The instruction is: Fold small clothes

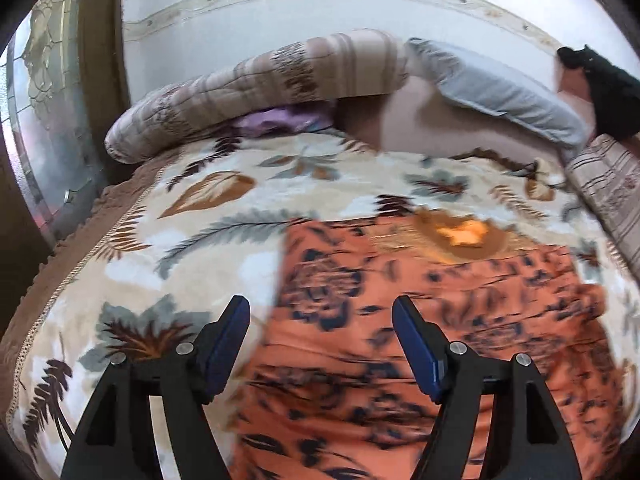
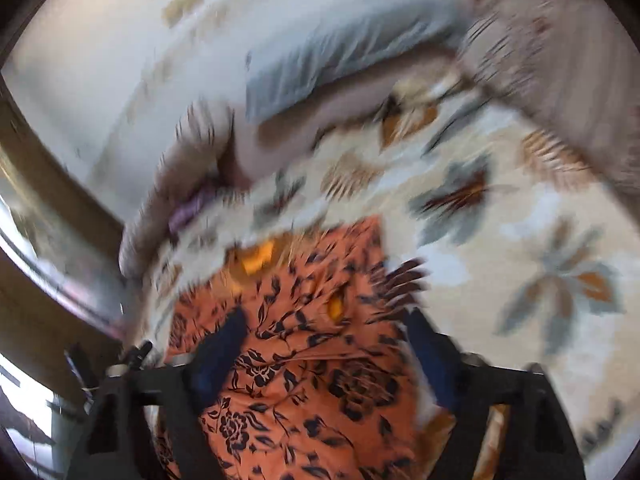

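An orange garment [image 1: 420, 300] with a dark flower print lies spread on the leaf-patterned blanket [image 1: 168, 208]. My left gripper [image 1: 322, 314] hangs just above the garment's left part, its blue pads wide apart with nothing between them. In the blurred right wrist view the same garment [image 2: 304, 360] lies below my right gripper [image 2: 328, 332]. Its jaws also stand apart, and the cloth lies beneath them, not pinched. A yellow-orange patch [image 2: 256, 258] shows at the garment's far edge.
A rolled striped quilt [image 1: 256, 84] and a grey pillow [image 1: 500, 92] lie at the far side against the white wall. A purple cloth [image 1: 280, 120] sits under the quilt. A black-sleeved arm [image 1: 604, 88] shows at the far right. The blanket's brown edge [image 1: 80, 248] drops off at the left.
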`<state>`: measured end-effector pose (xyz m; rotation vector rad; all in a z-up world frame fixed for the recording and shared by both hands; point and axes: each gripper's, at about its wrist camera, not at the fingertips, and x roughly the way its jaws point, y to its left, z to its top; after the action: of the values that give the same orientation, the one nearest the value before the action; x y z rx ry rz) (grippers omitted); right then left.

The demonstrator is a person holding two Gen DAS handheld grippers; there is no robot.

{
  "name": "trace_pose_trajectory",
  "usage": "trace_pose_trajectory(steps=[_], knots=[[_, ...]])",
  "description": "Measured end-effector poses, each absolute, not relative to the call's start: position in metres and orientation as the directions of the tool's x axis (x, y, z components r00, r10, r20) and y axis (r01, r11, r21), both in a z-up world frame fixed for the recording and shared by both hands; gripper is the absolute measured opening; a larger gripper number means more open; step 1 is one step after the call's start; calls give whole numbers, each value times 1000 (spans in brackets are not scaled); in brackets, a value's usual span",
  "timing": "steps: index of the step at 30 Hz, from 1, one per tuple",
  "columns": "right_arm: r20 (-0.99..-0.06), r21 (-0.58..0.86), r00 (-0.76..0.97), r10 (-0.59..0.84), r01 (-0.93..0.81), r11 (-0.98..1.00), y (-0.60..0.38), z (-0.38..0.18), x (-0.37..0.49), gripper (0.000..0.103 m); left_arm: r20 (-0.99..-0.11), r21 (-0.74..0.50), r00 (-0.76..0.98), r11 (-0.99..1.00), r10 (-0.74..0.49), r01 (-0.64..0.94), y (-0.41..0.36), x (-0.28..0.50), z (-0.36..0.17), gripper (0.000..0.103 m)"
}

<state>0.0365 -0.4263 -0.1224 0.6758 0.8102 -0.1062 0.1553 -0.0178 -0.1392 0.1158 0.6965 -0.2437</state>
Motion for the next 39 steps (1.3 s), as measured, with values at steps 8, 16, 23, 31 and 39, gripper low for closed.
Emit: trace_pose_trajectory(steps=[8, 16, 23, 31, 39], knots=[[-818, 391, 552, 161, 328, 860, -431, -177, 147, 67, -641, 39, 746, 963, -181, 267, -13, 175, -152, 74], [-873, 342, 433, 226, 210, 916, -405, -216, 181, 67, -644, 54, 741, 954, -192, 294, -26, 183, -155, 74], [-799, 285, 589, 120, 195, 938, -387, -182, 156, 7, -611, 156, 782, 949, -125, 273, -34, 176, -157, 74], [-749, 400, 662, 15, 434, 807, -446, -182, 132, 10, -658, 105, 748, 973, -85, 203, -22, 188, -168, 74], [-664, 546, 742, 93, 397, 738, -458, -172, 94, 11, -714, 53, 698, 990, -56, 134, -7, 198, -180, 74]])
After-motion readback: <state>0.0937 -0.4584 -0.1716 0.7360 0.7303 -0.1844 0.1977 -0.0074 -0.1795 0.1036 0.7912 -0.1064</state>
